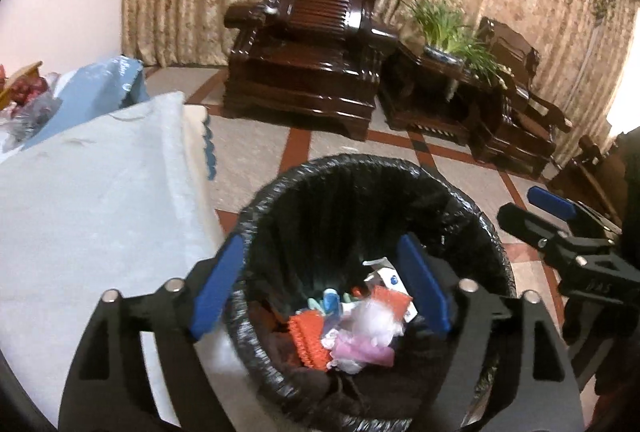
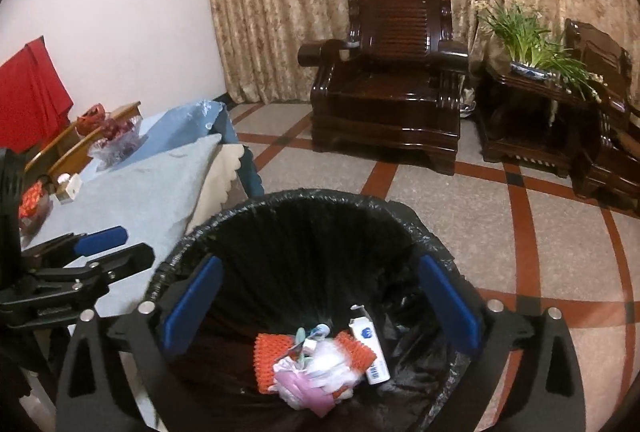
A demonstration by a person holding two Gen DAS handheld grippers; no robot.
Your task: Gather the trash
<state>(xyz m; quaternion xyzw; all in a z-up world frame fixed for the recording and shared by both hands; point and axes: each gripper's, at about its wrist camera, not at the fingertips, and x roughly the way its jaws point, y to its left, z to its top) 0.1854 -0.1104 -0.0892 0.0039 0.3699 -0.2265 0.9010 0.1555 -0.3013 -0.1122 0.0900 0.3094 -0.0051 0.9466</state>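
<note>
A round bin lined with a black bag (image 1: 256, 207) stands on the floor beside the table; it also shows in the right wrist view (image 2: 320, 199). Inside lies trash (image 1: 352, 332): orange netting, pink and white plastic, a small white box (image 2: 370, 348). My left gripper (image 1: 320, 284) hovers over the bin mouth, open and empty. My right gripper (image 2: 320, 300) also hovers over the bin, open and empty. Each gripper shows at the edge of the other's view, the right (image 1: 560, 220) and the left (image 2: 100, 248).
A table with a light blue cloth (image 2: 132, 191) stands left of the bin, holding bags of red fruit (image 2: 116, 139) and a small white object (image 2: 70, 187). Dark wooden armchairs (image 2: 392, 71), a side table with a plant (image 2: 532, 43) and curtains stand behind on tiled floor.
</note>
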